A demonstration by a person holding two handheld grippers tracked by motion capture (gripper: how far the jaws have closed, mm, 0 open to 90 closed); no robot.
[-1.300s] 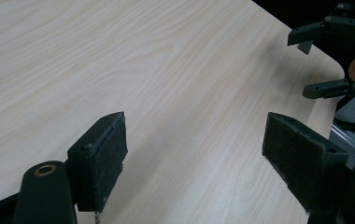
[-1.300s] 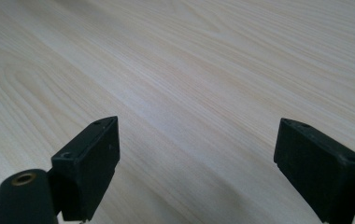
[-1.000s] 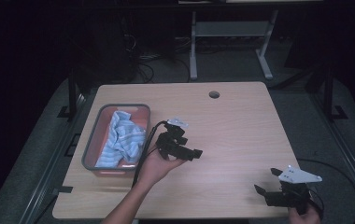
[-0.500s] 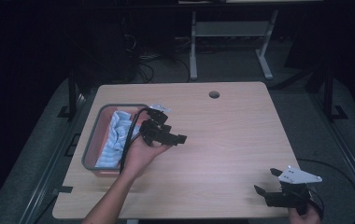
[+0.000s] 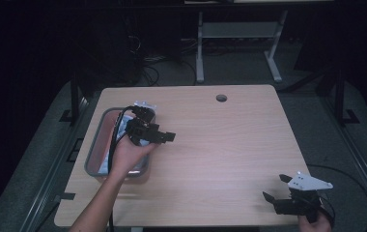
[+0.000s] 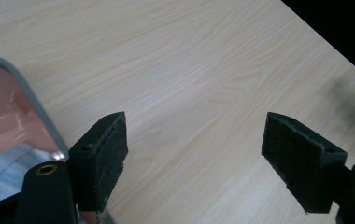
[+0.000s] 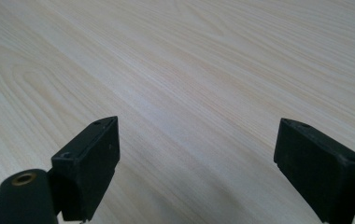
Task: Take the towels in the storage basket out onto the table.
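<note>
Hovering over the grey tray (image 5: pixel 91 159) at centre left of the high view, the left gripper (image 5: pixel 158 137) has jaws apart, empty. Pale cloth (image 6: pixel 0 170) lies in the tray. Right gripper (image 5: pixel 283 197), lower right, jaws apart. Likely reaching step; next: descend onto cloth.

No legible text, label, brand, number or sign appears in any view. The pale wood-grain worktop (image 5: pixel 230 145) is unmarked. The grey-rimmed tray (image 5: pixel 94 154) bears no lettering. The black pads of the left claw (image 6: pixel 194 158) and the right claw (image 7: pixel 196 163) are plain. The grey three-cornered plate (image 5: pixel 309 181) on the right claw carries no readable marking at this resolution.
</note>
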